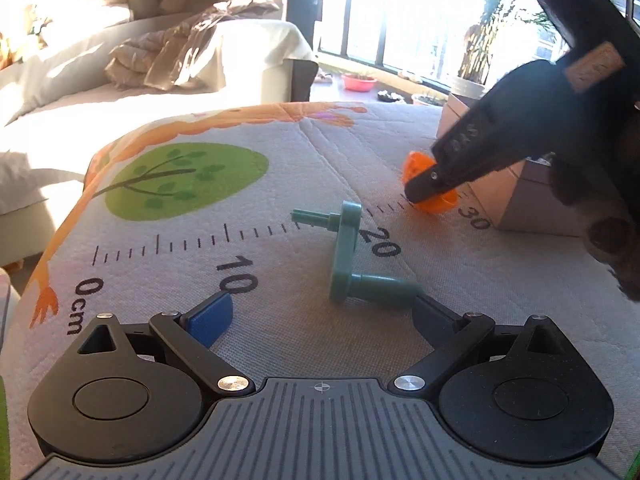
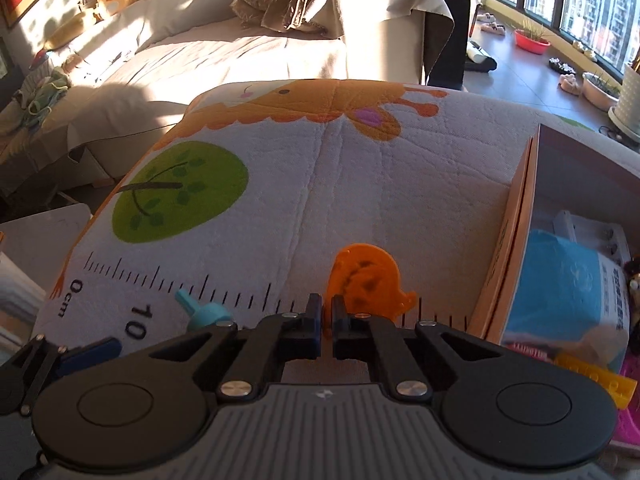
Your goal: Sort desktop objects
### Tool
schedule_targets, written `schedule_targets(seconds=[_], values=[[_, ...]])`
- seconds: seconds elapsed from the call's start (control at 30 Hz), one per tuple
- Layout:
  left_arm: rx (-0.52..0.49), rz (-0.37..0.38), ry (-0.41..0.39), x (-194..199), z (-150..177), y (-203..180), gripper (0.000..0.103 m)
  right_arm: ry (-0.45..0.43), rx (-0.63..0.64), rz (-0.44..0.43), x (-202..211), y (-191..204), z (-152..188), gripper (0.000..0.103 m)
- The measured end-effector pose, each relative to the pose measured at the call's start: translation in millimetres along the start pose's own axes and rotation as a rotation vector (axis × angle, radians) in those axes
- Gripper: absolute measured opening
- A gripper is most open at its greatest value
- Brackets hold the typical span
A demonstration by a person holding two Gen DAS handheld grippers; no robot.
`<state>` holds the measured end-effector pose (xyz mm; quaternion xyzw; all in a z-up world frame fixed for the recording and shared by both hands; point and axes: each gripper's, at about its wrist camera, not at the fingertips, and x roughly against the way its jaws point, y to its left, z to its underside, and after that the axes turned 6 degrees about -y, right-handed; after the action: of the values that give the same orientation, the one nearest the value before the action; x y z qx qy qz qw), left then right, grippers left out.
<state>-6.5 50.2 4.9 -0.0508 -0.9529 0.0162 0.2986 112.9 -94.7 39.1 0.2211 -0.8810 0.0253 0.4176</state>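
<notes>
A thin orange toy piece (image 2: 362,276) lies on the printed mat (image 2: 360,184), and its near edge sits between the jaws of my right gripper (image 2: 327,314), which is shut on it. The left wrist view shows that right gripper (image 1: 426,188) tipped down onto the orange piece (image 1: 440,202) beside the box. A green crank-shaped part (image 1: 348,256) lies on the mat just ahead of my left gripper (image 1: 323,311), which is open with nothing between its fingers. The part's thick peg ends close to the right finger. In the right wrist view the same part looks teal (image 2: 204,314).
A cardboard box (image 2: 520,240) stands at the mat's right side and holds a blue packet (image 2: 568,280) and a yellow block (image 2: 596,380). The mat has a ruler print (image 1: 240,236) and a green tree (image 1: 184,180). A sofa with a blanket (image 1: 188,48) lies beyond the mat's far edge.
</notes>
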Motion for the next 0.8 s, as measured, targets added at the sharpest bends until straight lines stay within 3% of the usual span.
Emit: schedule_targets(seconds=[0.2,0.3,0.43,0.5,0.6,0.67,0.73,0.8], values=[[-0.043,-0.031,0.026,-4.1,-2.7,-7.4,0.100,-0.026,-0.065,-0.075,49.5,-14.5,52.7,0.005],[-0.046,-0.029,0.042,-10.0,-9.2,-11.6,0.099,-0.067,-0.077,-0.039,76.7,-28.5,81.8,0.005],[-0.050,-0.014,0.052,-22.2,-19.1,-23.1,0.098,-0.134,-0.010,0.092,98.2,-37.0,113.7,0.009],[-0.053,-0.013,0.053,-28.9,-22.9,-30.4,0.094,-0.150,-0.009,0.118,100.9,-40.4,124.4,0.023],[-0.074,-0.013,0.046,-33.0,-28.5,-39.7,0.073,-0.191,-0.020,0.192,101.6,-46.1,135.7,0.040],[-0.090,-0.006,0.044,-33.1,-31.2,-43.9,0.049,-0.206,-0.026,0.239,100.2,-49.6,140.8,0.050],[-0.111,0.022,0.050,-31.9,-31.3,-48.4,0.036,-0.221,-0.053,0.235,99.1,-55.8,145.6,0.056],[-0.138,0.050,0.052,-27.7,-29.0,-54.5,0.031,-0.228,-0.055,0.233,99.9,-56.9,147.2,0.062]])
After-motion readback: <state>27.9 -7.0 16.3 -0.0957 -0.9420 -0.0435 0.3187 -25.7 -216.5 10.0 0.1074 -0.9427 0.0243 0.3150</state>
